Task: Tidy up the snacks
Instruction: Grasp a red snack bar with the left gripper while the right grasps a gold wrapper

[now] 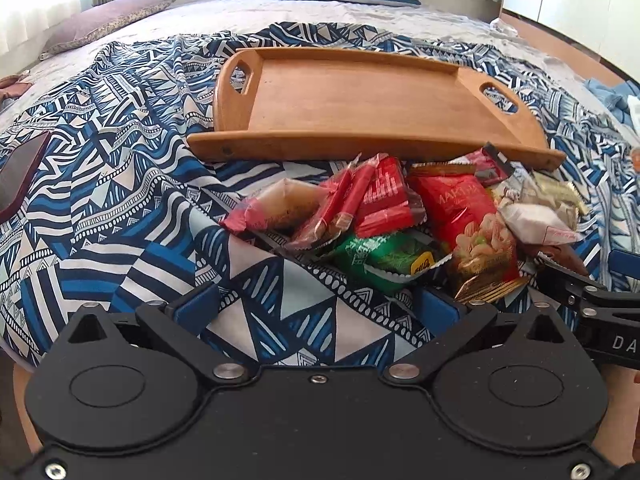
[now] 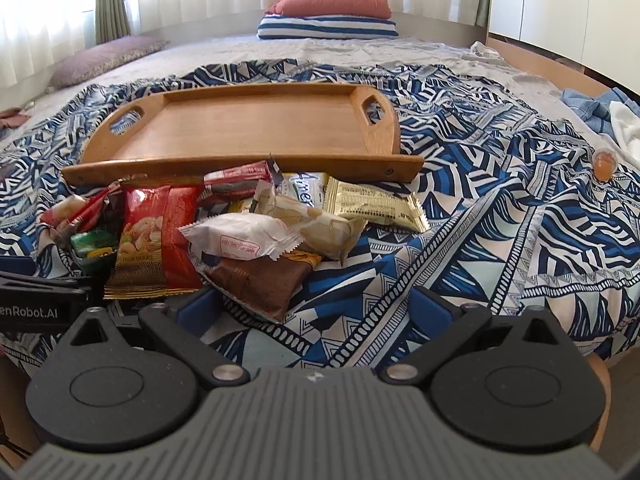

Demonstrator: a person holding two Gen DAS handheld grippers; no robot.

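Note:
A heap of snack packets lies on the patterned cloth just in front of an empty wooden tray [image 1: 360, 96] [image 2: 256, 124]. The heap includes a red nut bag [image 1: 472, 216] [image 2: 156, 232], a green packet [image 1: 376, 256], red wafer bars [image 1: 360, 200], a white-wrapped cake [image 2: 240, 242], a brown packet [image 2: 260, 280] and a gold sachet [image 2: 376, 204]. My left gripper [image 1: 318, 308] is open, low over the cloth, short of the heap's near-left side. My right gripper [image 2: 316, 306] is open too, its left finger [image 2: 196, 306] beside the brown packet.
The blue-and-white patterned cloth [image 1: 120, 200] [image 2: 480, 220] covers a bed. Pillows [image 2: 332, 12] are stacked at the far end, a purple cushion [image 2: 108, 56] sits at the left. A small orange cup [image 2: 604, 164] and blue clothing [image 2: 592, 104] lie to the right. A dark object [image 1: 20, 172] lies far left.

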